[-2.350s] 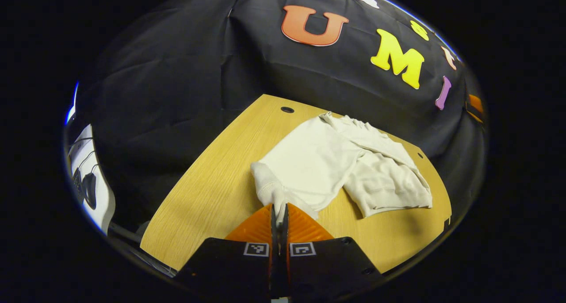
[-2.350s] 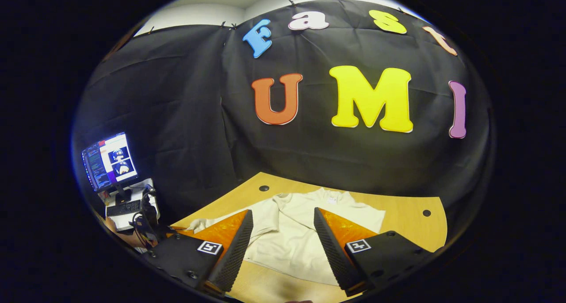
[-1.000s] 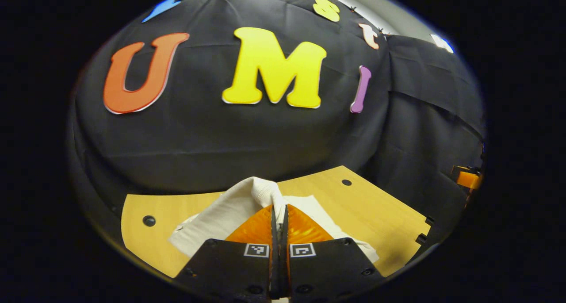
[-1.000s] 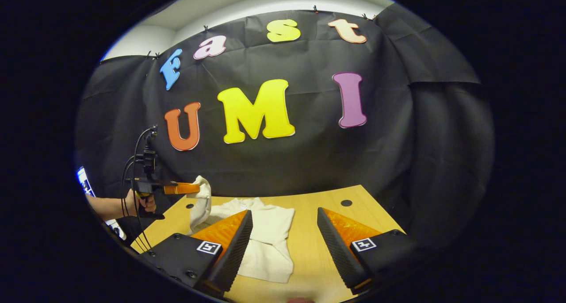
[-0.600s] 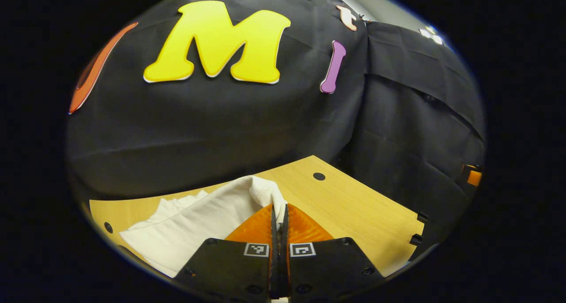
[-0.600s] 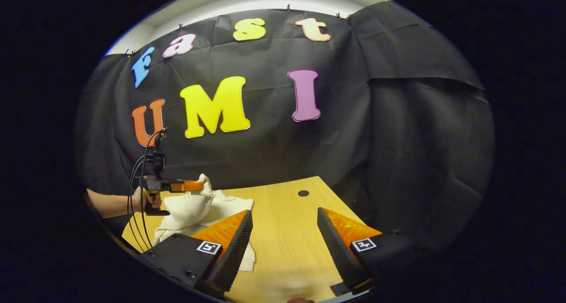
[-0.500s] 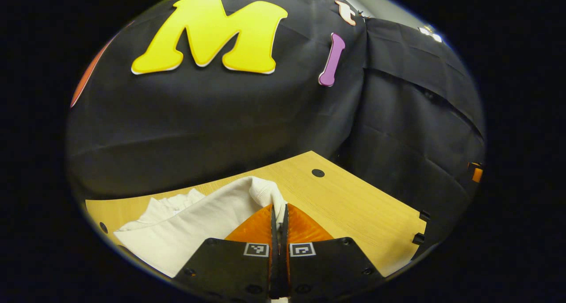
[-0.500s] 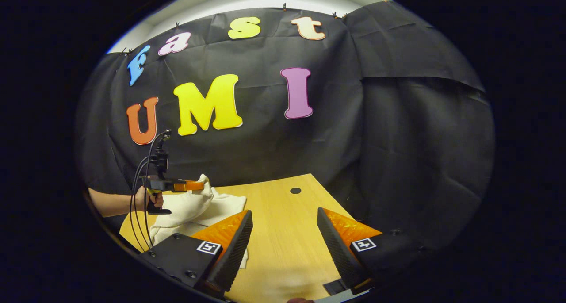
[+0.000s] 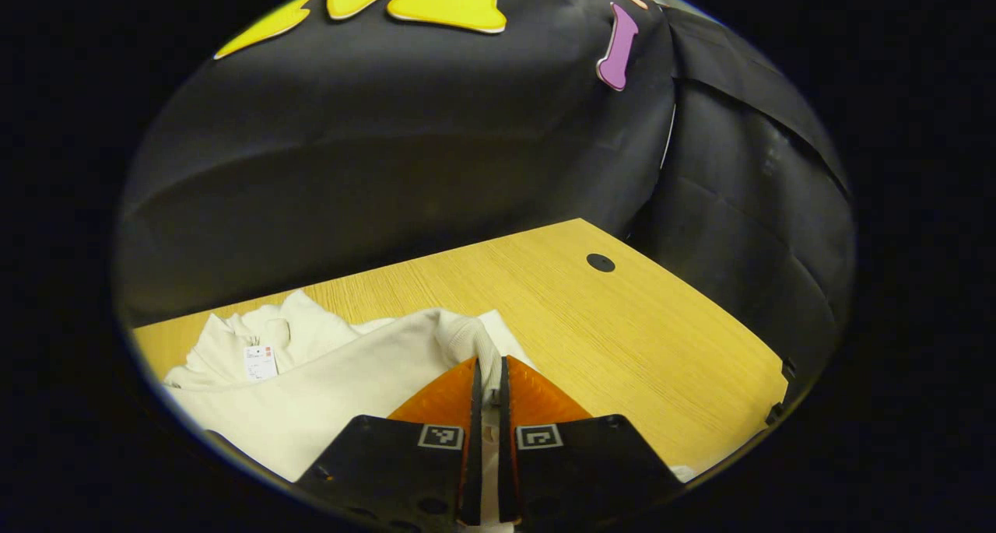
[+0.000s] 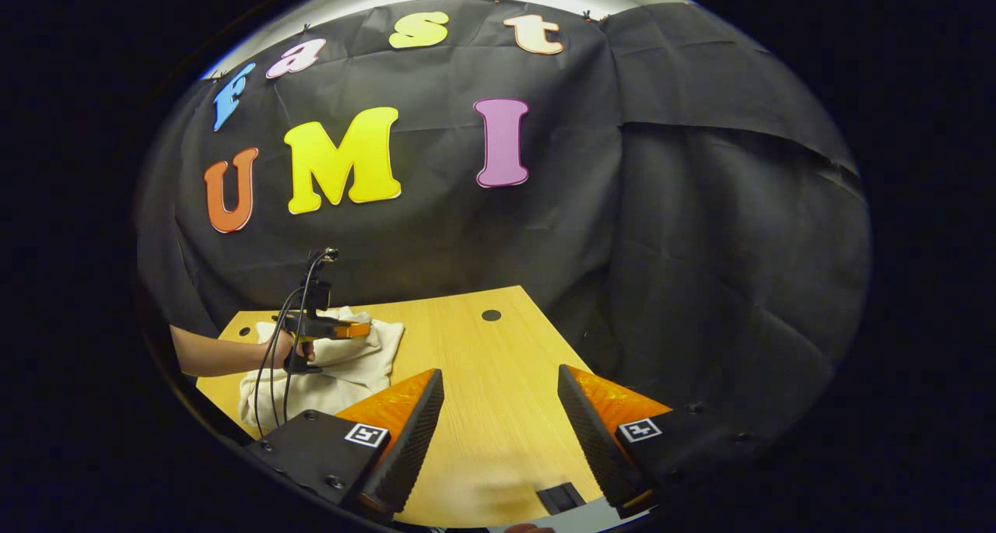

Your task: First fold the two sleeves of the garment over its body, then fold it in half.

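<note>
Left gripper [image 9: 487,373]: fingers nearly pressed together, with a narrow slit between them; the ribbed cuff of a sleeve [image 9: 465,338] is pinched at the tips. In the right gripper view the same gripper [image 10: 366,330] sits low over the garment, held by a hand [image 10: 298,352] with a bare forearm; cables hang from its rear.

Right gripper [image 10: 498,393]: fingers spread wide, nothing between them; it hangs above bare tabletop, well apart from the garment.

Garment [image 9: 311,393]: cream-white, lying on the table [image 9: 622,338] at the left side of the left gripper view. The collar, with a small white tag [image 9: 259,362], faces the booth wall. The held sleeve is drawn across the top of the body.

Garment in the right gripper view [image 10: 350,366]: bunched at the left part of the table [image 10: 482,408], under the left gripper.

Table: light wood grain; one round dark hole [image 9: 600,263] near the far edge, beside the black cloth wall.

Near edge: a small dark flat item [image 10: 559,498] lies at the table's near edge; what it is cannot be told.
</note>
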Motion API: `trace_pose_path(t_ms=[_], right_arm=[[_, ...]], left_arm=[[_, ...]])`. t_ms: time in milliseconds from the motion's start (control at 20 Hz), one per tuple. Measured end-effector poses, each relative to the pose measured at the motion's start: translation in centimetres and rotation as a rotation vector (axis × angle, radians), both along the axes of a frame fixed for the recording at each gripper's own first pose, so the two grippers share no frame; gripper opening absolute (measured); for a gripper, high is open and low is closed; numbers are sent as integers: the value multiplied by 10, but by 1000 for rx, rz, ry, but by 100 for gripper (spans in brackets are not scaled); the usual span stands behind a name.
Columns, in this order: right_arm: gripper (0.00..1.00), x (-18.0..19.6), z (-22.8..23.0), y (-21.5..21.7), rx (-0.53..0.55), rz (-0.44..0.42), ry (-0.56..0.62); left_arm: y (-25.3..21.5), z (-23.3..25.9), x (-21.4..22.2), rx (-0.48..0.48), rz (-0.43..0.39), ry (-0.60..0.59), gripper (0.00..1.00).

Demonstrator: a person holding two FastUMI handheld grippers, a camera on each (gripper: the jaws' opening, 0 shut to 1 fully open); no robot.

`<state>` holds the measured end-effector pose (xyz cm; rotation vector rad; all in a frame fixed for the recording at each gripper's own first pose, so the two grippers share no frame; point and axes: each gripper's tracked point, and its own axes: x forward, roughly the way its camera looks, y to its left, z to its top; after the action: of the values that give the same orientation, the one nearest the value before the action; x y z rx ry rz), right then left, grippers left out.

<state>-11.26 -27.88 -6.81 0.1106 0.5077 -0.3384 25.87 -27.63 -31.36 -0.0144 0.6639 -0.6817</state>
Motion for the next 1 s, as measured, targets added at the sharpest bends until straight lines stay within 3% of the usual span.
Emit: trace_pose_path(t_ms=[100,150,200,350,400,450,750,850,1000], right_arm=[[91,5,1,3,-2,12,1],[92,7,0,6,-5,22,4],[92,9,0,10,-10,34,4],[91,12,1,15,-8,69,-7],[87,15,2,20,-5,81,-16],[92,18,4,24,-3,92,-27],[92,45,11,66,25,190,-100],[92,54,10,84,42,226,-116],[92,63,10,112,51,282,-136]], left_arm=[[0,-5,-1,10,18,8,20],[1,-6,-1,8,29,6,34],[2,-3,-1,-10,44,1,69],[4,22,-8,-86,80,-5,90],[7,32,-12,-104,87,-12,90],[17,41,-13,-103,107,-23,91],[105,100,-51,-42,280,-134,93],[150,129,-76,-2,344,-202,93],[185,186,-115,-30,430,-292,94]])
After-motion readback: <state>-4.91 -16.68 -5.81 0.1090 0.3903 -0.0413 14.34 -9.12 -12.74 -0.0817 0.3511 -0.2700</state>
